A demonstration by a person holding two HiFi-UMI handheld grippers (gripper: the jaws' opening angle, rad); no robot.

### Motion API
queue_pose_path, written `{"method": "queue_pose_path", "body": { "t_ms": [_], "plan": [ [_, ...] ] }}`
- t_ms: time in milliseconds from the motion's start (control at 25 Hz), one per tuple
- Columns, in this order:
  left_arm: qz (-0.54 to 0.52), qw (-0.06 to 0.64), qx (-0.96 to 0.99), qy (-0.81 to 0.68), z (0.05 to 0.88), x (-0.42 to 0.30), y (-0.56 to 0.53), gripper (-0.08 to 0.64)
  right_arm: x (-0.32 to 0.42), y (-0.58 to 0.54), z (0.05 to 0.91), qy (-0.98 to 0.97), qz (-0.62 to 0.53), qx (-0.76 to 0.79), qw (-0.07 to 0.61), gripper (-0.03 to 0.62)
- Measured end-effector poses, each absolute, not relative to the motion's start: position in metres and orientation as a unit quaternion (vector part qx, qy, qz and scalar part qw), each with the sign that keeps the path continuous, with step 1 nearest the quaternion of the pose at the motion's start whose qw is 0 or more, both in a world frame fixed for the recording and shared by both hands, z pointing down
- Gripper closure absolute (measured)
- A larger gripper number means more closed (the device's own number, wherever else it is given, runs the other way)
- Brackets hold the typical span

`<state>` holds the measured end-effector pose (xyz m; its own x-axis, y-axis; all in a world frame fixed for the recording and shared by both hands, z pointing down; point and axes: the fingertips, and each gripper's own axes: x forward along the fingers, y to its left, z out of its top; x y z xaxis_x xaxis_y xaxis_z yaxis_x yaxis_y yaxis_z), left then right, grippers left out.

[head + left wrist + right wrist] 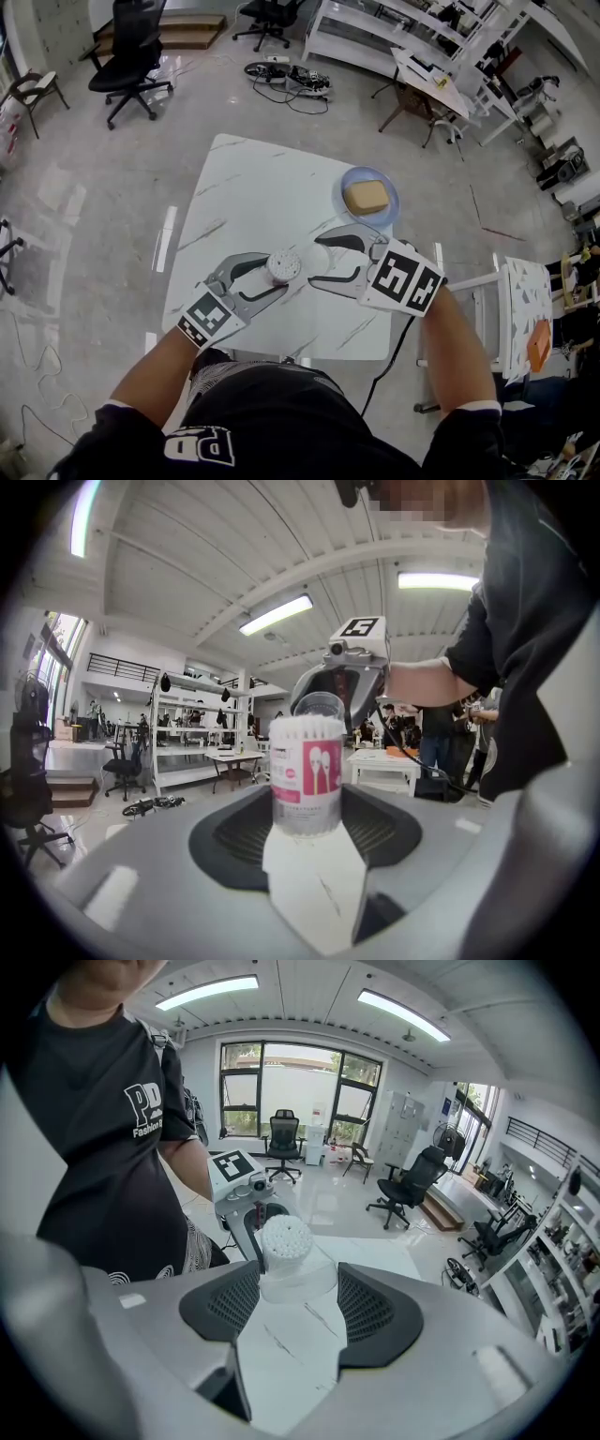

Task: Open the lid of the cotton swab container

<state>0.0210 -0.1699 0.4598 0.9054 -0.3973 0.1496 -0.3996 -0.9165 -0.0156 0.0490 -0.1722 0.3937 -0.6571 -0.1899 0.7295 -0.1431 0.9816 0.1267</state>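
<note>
Pinning cotton swab container [306, 778] in left tongs [277, 274] by near edge of bench [244, 187] so body can't turn — my right tongs [314, 262], clamped on clear lid [297, 1283], free to lift; I judge lid already off.

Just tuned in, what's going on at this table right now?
A person is working two handheld grippers over a white marble table. The left gripper is shut on the body of the cotton swab container, holding it upright. The right gripper is shut on the clear lid, which looks lifted just off the top, leaving the swab tips exposed.
</note>
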Motion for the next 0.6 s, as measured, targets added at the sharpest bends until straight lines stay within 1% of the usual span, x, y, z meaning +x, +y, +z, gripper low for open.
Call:
{"method": "queue_pose_path", "body": {
  "t_ms": [600],
  "plan": [
    [0.072, 0.007, 0.977, -0.200, 0.452, 0.019, -0.168, 0.276, 0.060, -0.172, 0.405, -0.906, -0.024, 0.105, 0.409, 0.334]
  ]
}}
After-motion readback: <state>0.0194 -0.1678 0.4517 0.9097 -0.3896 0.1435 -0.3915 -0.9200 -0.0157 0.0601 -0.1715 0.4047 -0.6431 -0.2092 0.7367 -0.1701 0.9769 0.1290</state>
